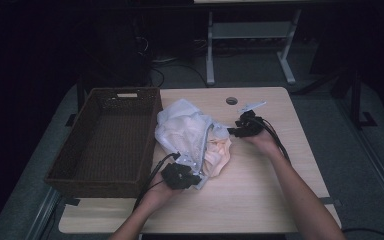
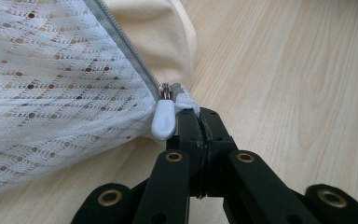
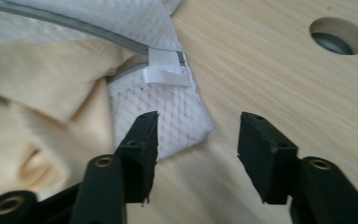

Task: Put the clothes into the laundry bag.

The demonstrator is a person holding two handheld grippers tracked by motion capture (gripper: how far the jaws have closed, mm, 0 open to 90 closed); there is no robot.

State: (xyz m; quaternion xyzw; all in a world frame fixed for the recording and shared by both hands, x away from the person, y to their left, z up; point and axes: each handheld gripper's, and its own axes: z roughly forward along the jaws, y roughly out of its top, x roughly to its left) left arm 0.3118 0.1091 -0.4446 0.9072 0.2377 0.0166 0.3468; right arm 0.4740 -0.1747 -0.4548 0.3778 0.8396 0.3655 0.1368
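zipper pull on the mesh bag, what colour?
White, on the zipper pull; clearest in the left gripper view.

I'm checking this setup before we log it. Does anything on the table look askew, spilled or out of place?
One thing: the white mesh laundry bag lies crumpled on the table beside the wicker basket, its zipper partly open, with cream cloth bulging out. The left gripper is shut on the bag's edge beside the zipper pull. Nothing looks damaged.

We observe a white mesh zippered laundry bag (image 1: 187,131) lying crumpled on the light wooden table (image 1: 260,185), beside the brown wicker basket (image 1: 111,140); cream-coloured fabric (image 1: 217,152) protrudes from its open zipper.
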